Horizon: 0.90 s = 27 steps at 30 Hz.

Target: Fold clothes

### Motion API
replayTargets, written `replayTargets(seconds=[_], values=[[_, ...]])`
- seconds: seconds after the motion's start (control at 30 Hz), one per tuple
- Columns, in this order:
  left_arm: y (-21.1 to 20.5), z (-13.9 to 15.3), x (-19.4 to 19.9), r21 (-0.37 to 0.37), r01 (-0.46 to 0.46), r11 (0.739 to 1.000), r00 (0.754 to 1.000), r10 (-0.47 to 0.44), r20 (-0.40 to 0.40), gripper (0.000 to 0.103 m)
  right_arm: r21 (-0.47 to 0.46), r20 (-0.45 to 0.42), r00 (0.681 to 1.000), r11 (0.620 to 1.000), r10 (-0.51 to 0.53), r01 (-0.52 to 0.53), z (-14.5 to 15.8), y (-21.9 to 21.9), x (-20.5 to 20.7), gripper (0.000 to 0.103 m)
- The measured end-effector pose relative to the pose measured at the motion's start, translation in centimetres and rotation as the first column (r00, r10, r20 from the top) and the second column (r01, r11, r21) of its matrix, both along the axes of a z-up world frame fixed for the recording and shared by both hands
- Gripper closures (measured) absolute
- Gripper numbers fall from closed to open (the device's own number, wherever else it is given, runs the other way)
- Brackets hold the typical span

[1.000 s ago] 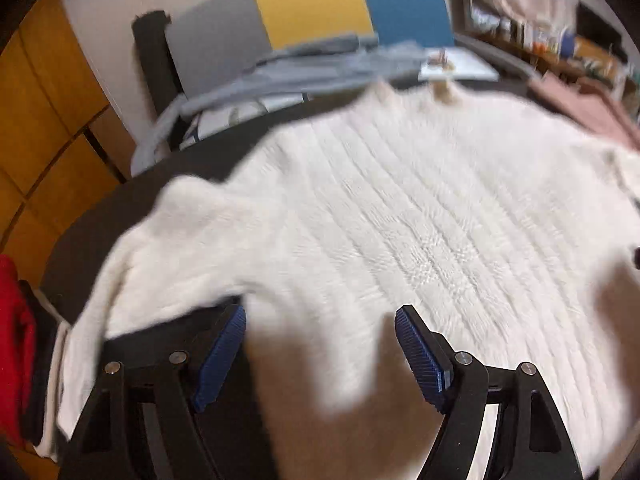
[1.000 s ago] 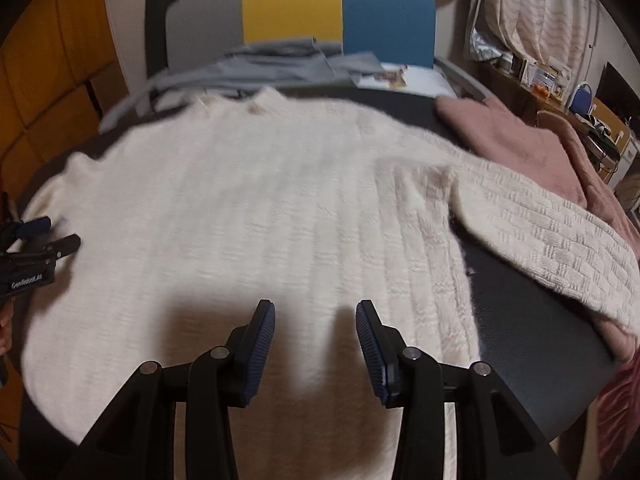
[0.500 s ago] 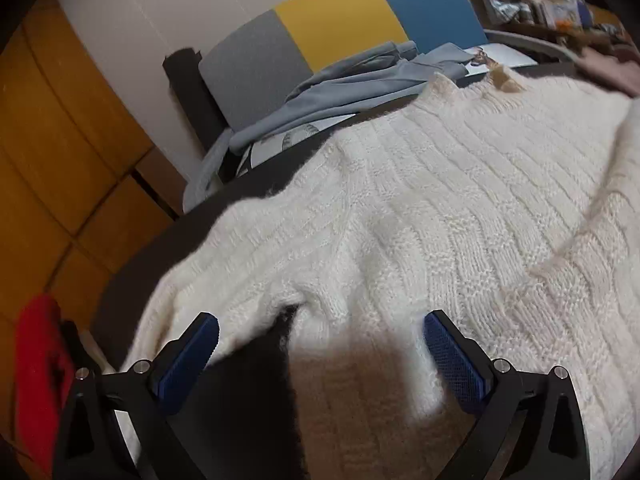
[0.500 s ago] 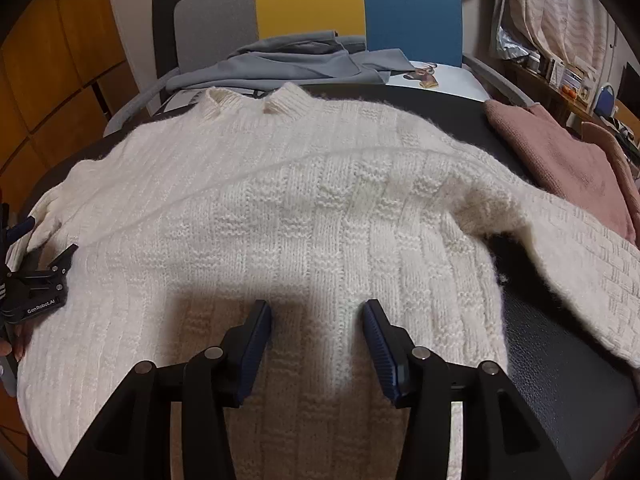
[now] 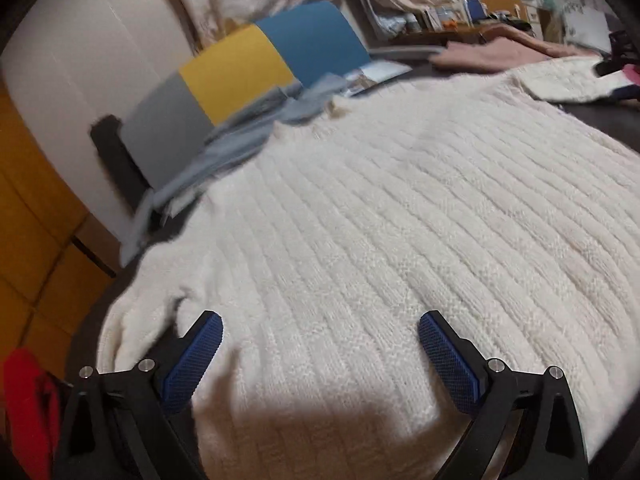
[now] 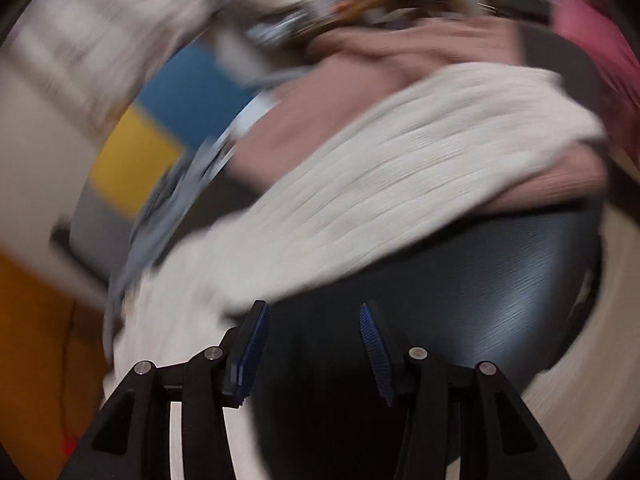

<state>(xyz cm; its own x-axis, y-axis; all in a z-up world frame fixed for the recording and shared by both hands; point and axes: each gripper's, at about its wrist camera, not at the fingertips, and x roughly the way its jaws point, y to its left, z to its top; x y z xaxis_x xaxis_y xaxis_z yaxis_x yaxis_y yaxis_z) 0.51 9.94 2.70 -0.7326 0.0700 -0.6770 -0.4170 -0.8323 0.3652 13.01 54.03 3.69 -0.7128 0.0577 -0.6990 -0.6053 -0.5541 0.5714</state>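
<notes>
A cream knit sweater (image 5: 380, 216) lies spread flat over a dark round table (image 6: 500, 280). My left gripper (image 5: 320, 344) hovers wide open over the sweater's lower left body, near the left armpit, with nothing between its fingers. The right wrist view is heavily blurred. There the sweater's right sleeve (image 6: 400, 168) stretches across the table onto a dusty pink garment (image 6: 340, 100). My right gripper (image 6: 314, 332) is open over bare tabletop just below the sleeve, holding nothing.
A chair with a grey, yellow and blue back (image 5: 248, 76) stands behind the table, with a grey-blue garment (image 5: 240, 140) draped on it. Pink clothes (image 5: 500, 52) lie at the far right. A red garment (image 5: 24, 408) hangs at the left edge. Orange cabinets (image 5: 24, 220) stand on the left.
My left gripper has turned right and shifted over the sweater's body. My right gripper has swung fast to the right, from the sweater's hem to the right sleeve and bare table.
</notes>
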Motion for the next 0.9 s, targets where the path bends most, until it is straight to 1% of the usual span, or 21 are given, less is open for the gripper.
replayTargets(seconds=[0.03, 0.13, 0.2, 0.27, 0.3, 0.4, 0.47, 0.5, 0.53, 0.57, 0.6, 0.67, 0.73, 0.83, 0.9], values=[[-0.5, 0.2, -0.2, 0.036, -0.020, 0.999, 0.999, 0.020, 0.025, 0.012, -0.012, 0.000, 0.998, 0.998, -0.055, 0.055, 0.0, 1.5, 0.7, 0.055], [-2.6, 0.7, -1.2, 0.161, -0.102, 0.982, 0.990, 0.084, 0.114, 0.013, -0.056, 0.001, 0.977, 0.976, -0.211, 0.211, -0.2, 5.7, 2.9, 0.055], [-4.0, 1.1, -1.8, 0.238, -0.160, 0.958, 0.977, 0.119, 0.177, 0.013, -0.114, -0.013, 0.962, 0.956, -0.274, 0.271, -0.8, 7.6, 3.8, 0.055], [-5.4, 1.5, -2.4, 0.310, -0.222, 0.925, 0.959, 0.149, 0.243, 0.013, -0.152, -0.010, 0.951, 0.941, -0.308, 0.303, -1.3, 8.8, 4.2, 0.055], [-5.9, 1.8, -2.7, 0.325, -0.243, 0.914, 0.954, 0.165, 0.250, 0.013, -0.163, -0.022, 0.949, 0.937, -0.316, 0.308, -1.5, 9.2, 4.4, 0.055], [-6.5, 1.9, -3.8, 0.313, -0.281, 0.907, 0.947, 0.210, 0.242, 0.013, -0.198, -0.055, 0.940, 0.927, -0.336, 0.320, -2.0, 10.6, 4.7, 0.055], [-6.4, 1.5, -4.0, 0.289, -0.285, 0.914, 0.946, 0.220, 0.240, 0.013, -0.215, -0.070, 0.937, 0.922, -0.342, 0.321, -2.2, 11.3, 4.2, 0.056], [-6.3, 1.1, -4.1, 0.271, -0.284, 0.920, 0.944, 0.219, 0.247, 0.013, -0.219, -0.074, 0.936, 0.921, -0.345, 0.322, -2.3, 11.5, 3.9, 0.062], [-6.2, 0.6, -4.1, 0.252, -0.284, 0.925, 0.941, 0.219, 0.256, 0.013, -0.215, -0.073, 0.934, 0.920, -0.350, 0.328, -2.3, 11.7, 3.5, 0.065], [-6.3, 0.1, -4.1, 0.250, -0.285, 0.925, 0.940, 0.219, 0.260, 0.013, -0.203, -0.068, 0.931, 0.918, -0.359, 0.340, -2.2, 11.9, 3.2, 0.079], [-6.6, -0.3, -4.1, 0.255, -0.286, 0.924, 0.940, 0.219, 0.262, 0.013, -0.195, -0.070, 0.928, 0.918, -0.365, 0.346, -2.1, 12.0, 3.1, 0.089], [-7.2, -0.4, -4.1, 0.278, -0.307, 0.910, 0.935, 0.233, 0.269, 0.011, -0.190, -0.100, 0.926, 0.921, -0.363, 0.340, -1.6, 11.8, 3.4, 0.090], [-7.6, -0.6, -4.3, 0.296, -0.325, 0.898, 0.927, 0.241, 0.286, 0.010, -0.170, -0.134, 0.928, 0.931, -0.347, 0.323, -0.5, 11.1, 3.6, 0.090], [-7.5, -0.3, -4.4, 0.293, -0.320, 0.901, 0.926, 0.233, 0.296, 0.010, -0.134, -0.189, 0.935, 0.951, -0.300, 0.278, 1.9, 9.7, 3.0, 0.091], [-7.7, 0.1, -4.7, 0.305, -0.310, 0.901, 0.927, 0.215, 0.307, 0.010, -0.120, -0.230, 0.937, 0.963, -0.264, 0.241, 3.7, 8.6, 2.1, 0.091]])
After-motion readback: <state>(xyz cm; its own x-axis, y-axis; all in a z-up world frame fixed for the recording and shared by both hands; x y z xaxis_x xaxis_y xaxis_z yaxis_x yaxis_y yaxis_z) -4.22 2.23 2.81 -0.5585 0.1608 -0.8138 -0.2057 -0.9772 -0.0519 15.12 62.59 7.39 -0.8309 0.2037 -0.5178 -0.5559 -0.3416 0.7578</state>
